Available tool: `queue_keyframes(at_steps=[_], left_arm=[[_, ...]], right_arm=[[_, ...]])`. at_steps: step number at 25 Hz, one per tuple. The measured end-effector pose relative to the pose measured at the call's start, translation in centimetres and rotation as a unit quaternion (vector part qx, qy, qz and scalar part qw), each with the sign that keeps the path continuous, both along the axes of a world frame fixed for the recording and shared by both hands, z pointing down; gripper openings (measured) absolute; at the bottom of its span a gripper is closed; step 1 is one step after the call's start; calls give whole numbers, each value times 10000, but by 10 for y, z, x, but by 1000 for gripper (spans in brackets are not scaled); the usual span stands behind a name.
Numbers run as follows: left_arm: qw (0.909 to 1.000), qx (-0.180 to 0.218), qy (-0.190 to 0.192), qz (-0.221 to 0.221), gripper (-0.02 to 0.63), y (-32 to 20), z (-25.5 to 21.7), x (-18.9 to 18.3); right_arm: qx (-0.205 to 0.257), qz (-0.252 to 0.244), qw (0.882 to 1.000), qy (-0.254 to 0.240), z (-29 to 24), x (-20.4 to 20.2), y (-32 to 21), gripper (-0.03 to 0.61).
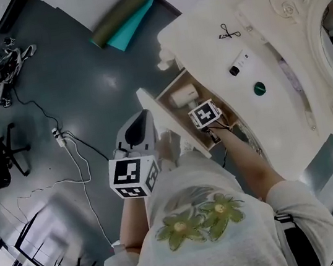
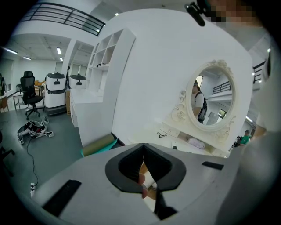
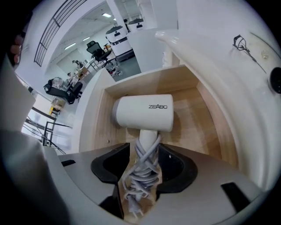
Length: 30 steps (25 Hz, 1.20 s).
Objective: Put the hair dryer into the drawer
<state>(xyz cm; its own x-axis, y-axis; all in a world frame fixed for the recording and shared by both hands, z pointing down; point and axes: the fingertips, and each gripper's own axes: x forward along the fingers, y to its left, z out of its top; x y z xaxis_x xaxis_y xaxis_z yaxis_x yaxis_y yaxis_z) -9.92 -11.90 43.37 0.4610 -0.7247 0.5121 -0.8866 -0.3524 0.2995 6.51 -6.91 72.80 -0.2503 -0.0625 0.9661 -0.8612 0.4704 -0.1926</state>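
Now | your right gripper clamps the hair dryer by its cord-wrapped handle, inside the open drawer | left gripper jaws together | drawer front stands between them | dressing table upper right | rolled mat on grey floor, top centre

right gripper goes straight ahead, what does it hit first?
The right gripper grips the hair dryer, whose body leads; that probably meets the drawer back wall first, depth unclear.

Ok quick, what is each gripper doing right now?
Left gripper: fingers closed, holding nothing.
Right gripper: closed on the dryer by its cord-wrapped handle, inside the drawer.
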Motion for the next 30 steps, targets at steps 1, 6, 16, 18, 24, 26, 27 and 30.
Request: queue_keyframes(at_steps=[1,6,16,18,24,26,27,30], left_arm=[[10000,13,-5,10,11,1,-1,1],[9999,87,-31,84,11,8,-7,5],[9991,213,-44,377,11,30,-17,23],[9987,244,-38,442,11,35,-18,28],[9977,301,7,611,11,55,-23,43],[9974,327,21,649,11,62,-25,47],[9972,340,22,666,11,66,-25,48],[9969,369,30,696,11,77,-27,52]], right_arm=[[20,48,10000,-31,-4,1,0,204],[228,52,9996,-178,-26,2,4,202],[813,243,9949,-544,-83,-9,12,37],[977,391,9922,-672,-97,-10,12,32],[1604,468,9805,-1038,-139,-8,21,24],[1804,458,9758,-1144,-154,-6,26,23],[1900,460,9733,-1201,-161,-6,28,23],[2147,509,9656,-1379,-182,-6,36,23]])
